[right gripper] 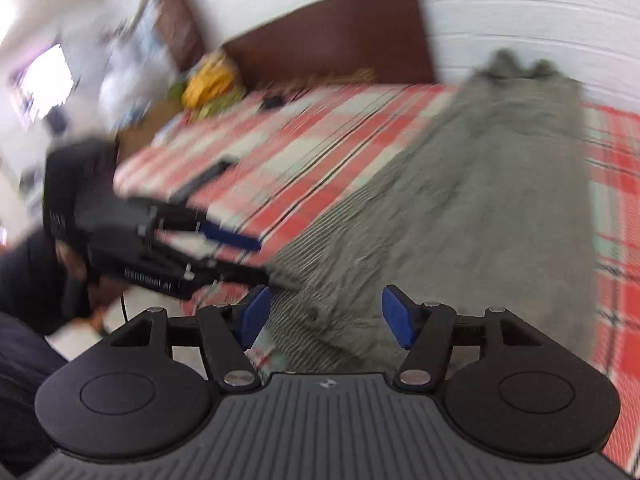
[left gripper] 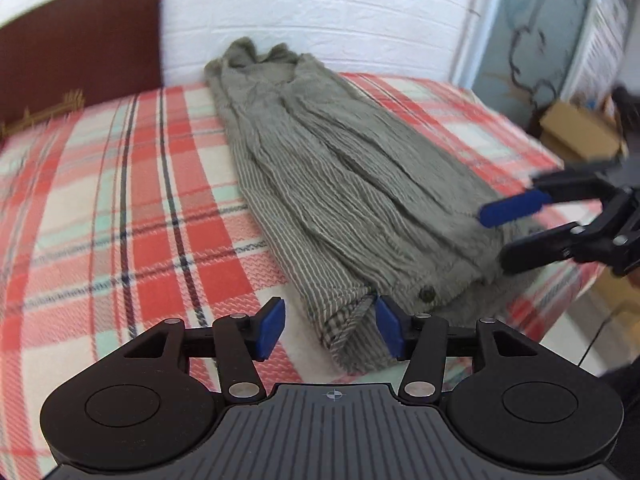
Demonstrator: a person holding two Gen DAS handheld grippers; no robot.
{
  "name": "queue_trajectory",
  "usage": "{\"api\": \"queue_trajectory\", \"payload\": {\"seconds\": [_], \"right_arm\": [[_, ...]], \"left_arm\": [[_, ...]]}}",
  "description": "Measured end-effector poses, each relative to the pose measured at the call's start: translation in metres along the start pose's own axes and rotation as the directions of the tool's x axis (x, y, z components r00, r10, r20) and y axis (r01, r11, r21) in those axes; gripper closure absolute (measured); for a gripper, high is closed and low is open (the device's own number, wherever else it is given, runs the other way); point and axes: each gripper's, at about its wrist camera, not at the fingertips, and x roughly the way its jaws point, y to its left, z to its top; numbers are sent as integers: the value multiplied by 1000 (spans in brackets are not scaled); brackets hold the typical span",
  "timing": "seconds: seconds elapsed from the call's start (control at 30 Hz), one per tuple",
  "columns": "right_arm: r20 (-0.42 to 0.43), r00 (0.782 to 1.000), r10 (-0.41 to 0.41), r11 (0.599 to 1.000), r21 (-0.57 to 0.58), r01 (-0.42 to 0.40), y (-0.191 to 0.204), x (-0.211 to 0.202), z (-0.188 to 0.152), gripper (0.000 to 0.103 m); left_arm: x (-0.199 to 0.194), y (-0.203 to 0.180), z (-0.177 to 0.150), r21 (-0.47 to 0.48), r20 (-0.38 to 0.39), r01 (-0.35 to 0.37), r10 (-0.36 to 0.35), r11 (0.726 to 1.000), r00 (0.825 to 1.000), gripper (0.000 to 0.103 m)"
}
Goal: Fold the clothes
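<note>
Both claws gape wide and empty at the near hem: left gripper (left gripper: pixel 330 328), right gripper (right gripper: pixel 324 318). The grey striped garment (left gripper: pixel 320 184) lies lengthwise, doubled, on the plaid bedspread (left gripper: pixel 120 208). Pinch one layer only and it could slide apart

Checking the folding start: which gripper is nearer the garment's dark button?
The left gripper. The button lies just beyond its right pad, at the striped garment's near end; the right gripper hovers farther along the side edge.

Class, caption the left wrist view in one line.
Open left gripper at the near end of a grey striped garment on a plaid bedspread.
</note>
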Motion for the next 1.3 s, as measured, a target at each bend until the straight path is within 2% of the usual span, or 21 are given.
{"api": "queue_trajectory", "payload": {"seconds": [0.07, 0.13, 0.27, 0.33, 0.37, 0.43, 0.47, 0.6, 0.77, 0.93, 1.03, 1.07, 1.1, 1.13, 1.17, 1.2, 1.3], "right_arm": [[-42, 999, -6, 999, -53, 4, 6, 15, 3, 37], [-84, 996, -15, 994, -105, 6, 13, 29, 6, 37], [-151, 985, -78, 985, -165, 53, 13, 45, 1, 40], [-169, 981, -99, 984, -166, 70, 10, 48, 0, 56], [-178, 978, -109, 983, -166, 79, 9, 49, -1, 73], [-165, 980, -107, 988, -124, 87, 3, 45, 3, 87], [-146, 984, -99, 993, -86, 87, -1, 39, 7, 90], [-68, 997, -32, 996, 81, 37, -22, 13, 21, 90], [6, 999, -34, 988, 150, 33, -32, -6, 27, 91], [102, 995, -24, 975, 222, 1, -45, -20, 37, 91], [135, 991, -23, 963, 268, -14, -55, -25, 40, 91], [137, 990, -27, 962, 274, -12, -56, -25, 39, 91], [140, 990, -30, 960, 278, -10, -57, -25, 39, 91], [144, 989, -30, 959, 282, -12, -58, -26, 39, 91], [148, 988, -30, 958, 285, -14, -58, -27, 38, 90], [153, 988, -30, 957, 289, -16, -59, -27, 38, 90], [165, 986, -29, 954, 300, -22, -61, -30, 36, 90]], "left_arm": [[1, -11, -1, 120, -1, -30, 30, 992, 1000, 37], [4, -21, -3, 235, -2, -50, 52, 971, 999, 38], [10, -37, -7, 378, 3, -51, 54, 924, 999, 37], [15, -42, -6, 418, 8, -55, 57, 907, 998, 37], [17, -44, -5, 433, 11, -60, 61, 899, 998, 37], [20, -46, -4, 460, 16, -62, 62, 886, 998, 37], [22, -47, -3, 467, 16, -62, 62, 882, 998, 37], [26, -48, 2, 478, 22, -62, 58, 876, 998, 34], [37, -49, 10, 480, 27, -69, 64, 874, 998, 33], [53, -60, 13, 525, 10, -68, 74, 849, 997, 34], [60, -65, 15, 535, 12, -67, 71, 842, 997, 36], [62, -66, 16, 537, 13, -66, 70, 841, 997, 42], [63, -67, 17, 528, 13, -62, 65, 847, 998, 63], [62, -66, 19, 508, 11, -54, 57, 860, 998, 72], [62, -65, 20, 487, 9, -46, 48, 872, 999, 94], [61, -65, 22, 467, 7, -39, 40, 884, 999, 100], [59, -63, 27, 403, 3, -15, 15, 915, 1000, 102]]}}
